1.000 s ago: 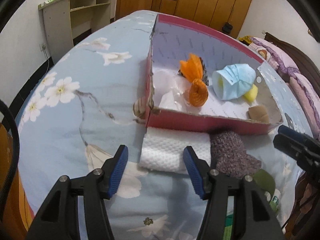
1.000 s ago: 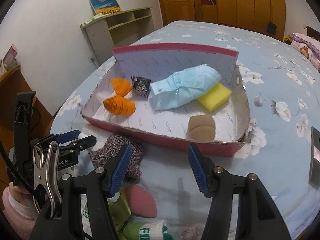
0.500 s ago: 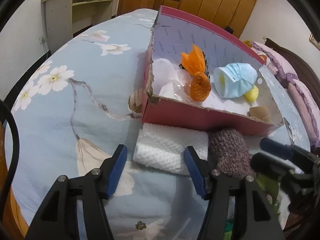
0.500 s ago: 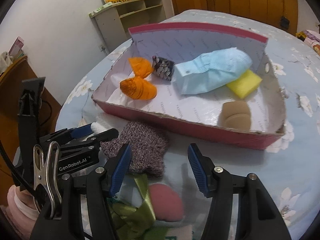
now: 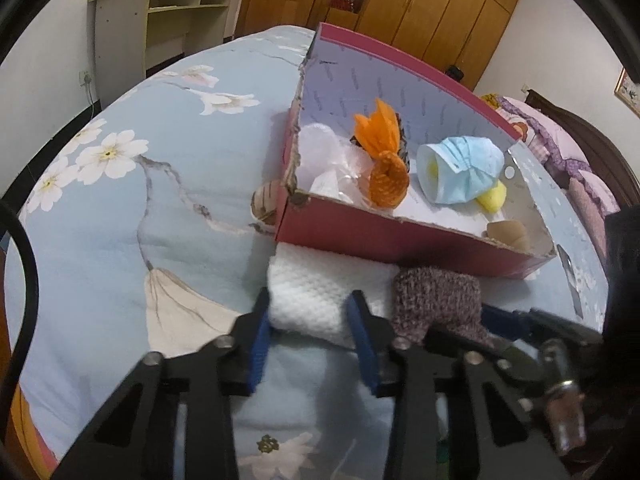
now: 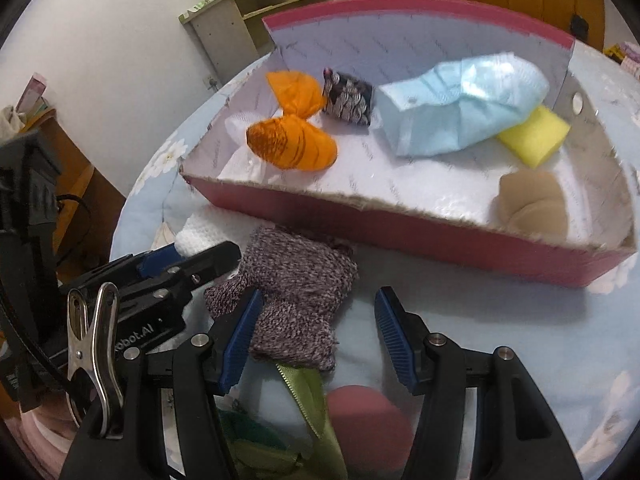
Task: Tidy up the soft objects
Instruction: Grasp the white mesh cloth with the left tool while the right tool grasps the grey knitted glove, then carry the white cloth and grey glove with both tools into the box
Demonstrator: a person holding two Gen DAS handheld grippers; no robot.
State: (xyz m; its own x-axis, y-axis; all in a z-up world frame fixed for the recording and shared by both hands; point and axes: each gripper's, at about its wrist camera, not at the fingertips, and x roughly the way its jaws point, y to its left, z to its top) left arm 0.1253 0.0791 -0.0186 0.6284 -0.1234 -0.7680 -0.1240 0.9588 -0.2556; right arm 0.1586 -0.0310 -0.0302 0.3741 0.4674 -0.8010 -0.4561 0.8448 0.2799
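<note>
Fingers of left gripper [image 5: 308,332] flank white cloth [image 5: 320,300] — right gripper [image 6: 316,336] open.

Both grippers were black plastic frames with ribbed blue pads. The left gripper [image 5: 310,330] showed round silver screws along its two arms, and a black cable [image 5: 24,264] curved along its left edge. The right gripper [image 6: 318,330] carried matching screws near the base of each blue pad [image 6: 394,336]. In the right wrist view, the left gripper's body bore white lettering reading "obot.AI" [image 6: 134,336], and a silver metal spring clip [image 6: 94,344] hung just beside it.
</note>
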